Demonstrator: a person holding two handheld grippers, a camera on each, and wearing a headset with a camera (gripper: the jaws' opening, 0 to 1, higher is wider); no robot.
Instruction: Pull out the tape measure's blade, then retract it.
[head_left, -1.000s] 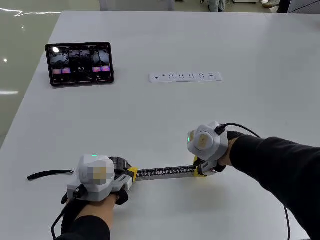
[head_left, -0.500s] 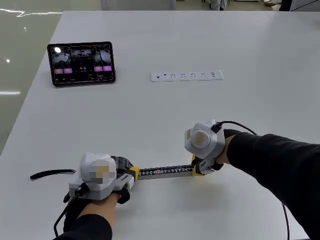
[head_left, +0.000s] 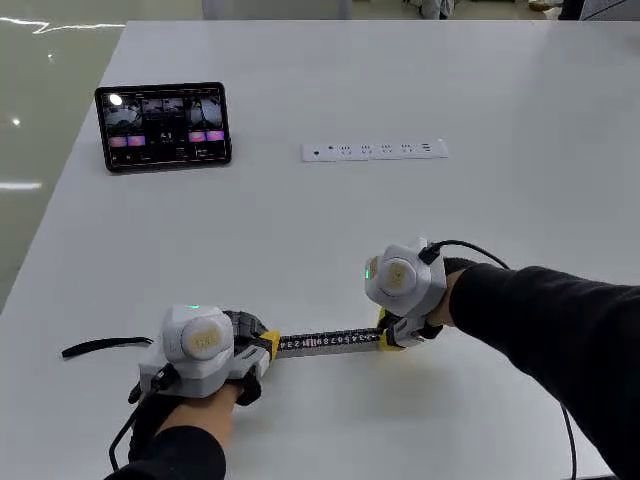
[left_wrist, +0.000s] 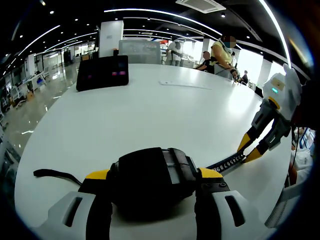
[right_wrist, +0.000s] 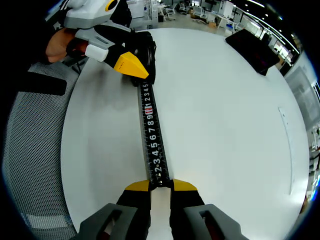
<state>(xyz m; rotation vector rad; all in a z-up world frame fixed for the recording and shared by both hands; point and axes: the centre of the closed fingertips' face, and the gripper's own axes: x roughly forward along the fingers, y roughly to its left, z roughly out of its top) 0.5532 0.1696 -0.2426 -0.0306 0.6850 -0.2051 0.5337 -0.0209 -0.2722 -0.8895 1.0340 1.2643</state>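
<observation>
Watching from across the bench: left gripper (left_wrist: 155, 176) is clamping the tape measure case (left_wrist: 150, 190), jaws closed against both sides of its black body. Blade (right_wrist: 150, 130) is lying flat on the table (head_left: 420, 80), running straight out from the case. Right gripper (right_wrist: 160, 186) is pinching the blade's tip at the end far from the case, jaws closed on it. I'm reading this as mid-stroke, direction unclear. Wrist strap (head_left: 100, 349) is trailing off the case, opposite the blade. Tablet (head_left: 162, 127) and power strip (head_left: 375, 150) are sitting well beyond the case.

Risks: that tip pinch is looking narrow. If it slips, the spring is whipping the blade back into the case. Lifting or twisting the right gripper off the blade line is risking a kink. Case could be rotating in the left jaws under pull.
</observation>
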